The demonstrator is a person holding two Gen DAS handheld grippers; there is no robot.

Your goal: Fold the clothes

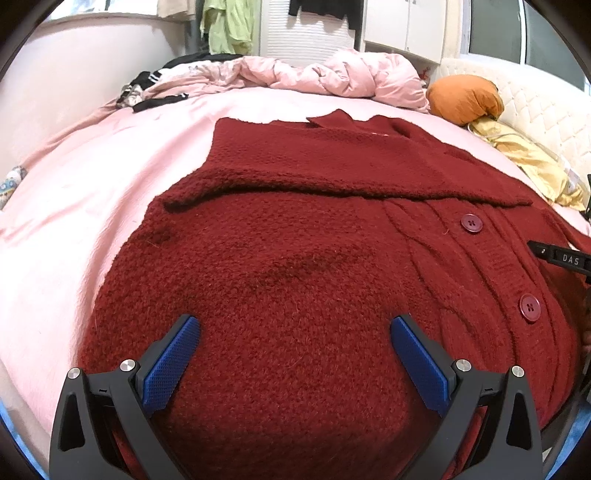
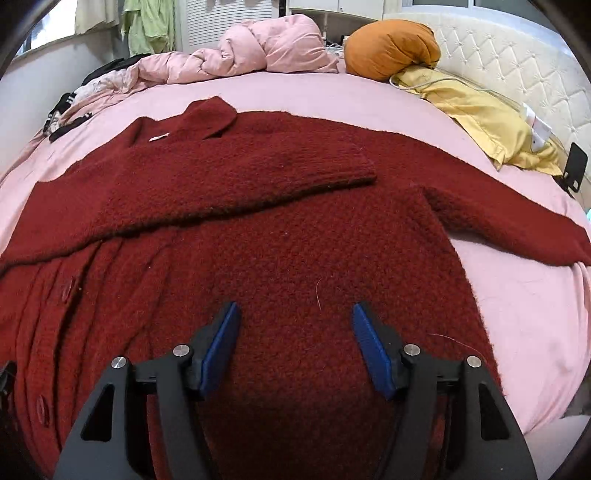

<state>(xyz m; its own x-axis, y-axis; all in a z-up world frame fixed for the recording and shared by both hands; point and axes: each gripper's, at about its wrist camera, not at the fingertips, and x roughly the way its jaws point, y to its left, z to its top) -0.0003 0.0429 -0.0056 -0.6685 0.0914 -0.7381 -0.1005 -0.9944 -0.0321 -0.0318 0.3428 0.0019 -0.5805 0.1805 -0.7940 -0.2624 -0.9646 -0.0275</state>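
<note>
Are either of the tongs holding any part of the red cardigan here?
No. Left tongs and right tongs are both open above the red cardigan, gripping nothing.

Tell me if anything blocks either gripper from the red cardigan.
Nothing visible does. The left gripper and right gripper are both open directly over the red cardigan, with only bare knit between their fingers.

Home bedrm: pink bed, tufted headboard, crumpled duvet, hung clothes.
</note>
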